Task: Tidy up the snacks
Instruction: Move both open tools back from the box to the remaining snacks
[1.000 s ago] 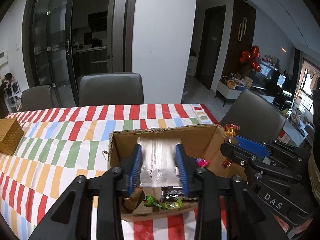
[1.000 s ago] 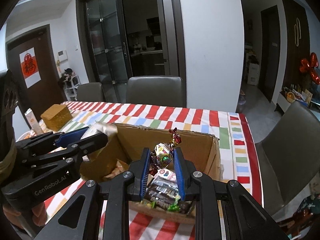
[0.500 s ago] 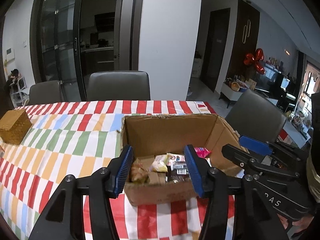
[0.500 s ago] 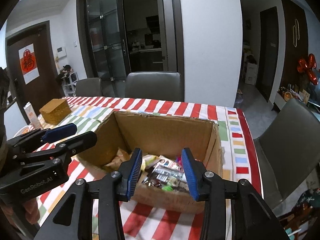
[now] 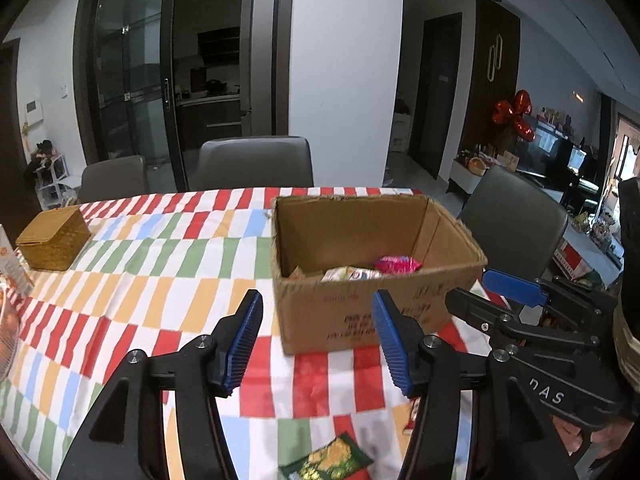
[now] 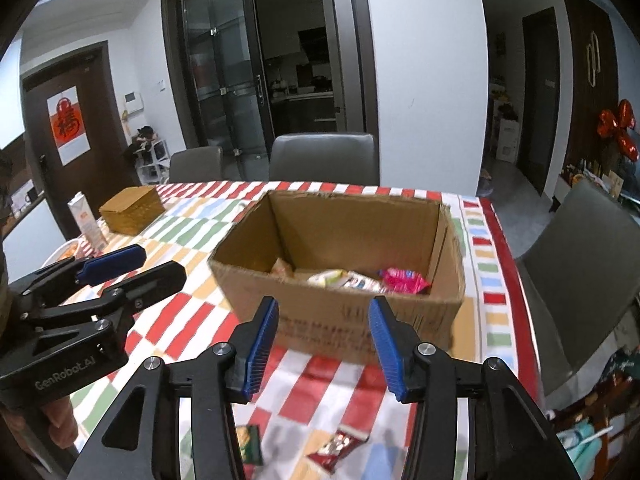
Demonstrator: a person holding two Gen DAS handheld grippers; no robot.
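Observation:
An open cardboard box [image 5: 360, 312] [image 6: 344, 320] stands on the striped tablecloth and holds several snack packets, among them a pink one [image 5: 398, 264] [image 6: 404, 280]. My left gripper [image 5: 318, 340] is open and empty, pulled back in front of the box. My right gripper [image 6: 324, 340] is open and empty, also in front of the box. A green and gold packet [image 5: 332, 460] [image 6: 248, 440] and a dark red packet [image 6: 336, 448] lie on the cloth near the front edge, below the grippers.
A woven box [image 5: 54, 238] [image 6: 132, 208] sits at the table's left. A carton [image 6: 86, 220] stands beside it. Grey chairs [image 5: 256, 162] stand at the far side and another [image 6: 580, 260] at the right. The other gripper shows in each view.
Both grippers let their snacks go into the box, opened wide and drew back toward the table's front edge. The loose packets on the cloth have come into view.

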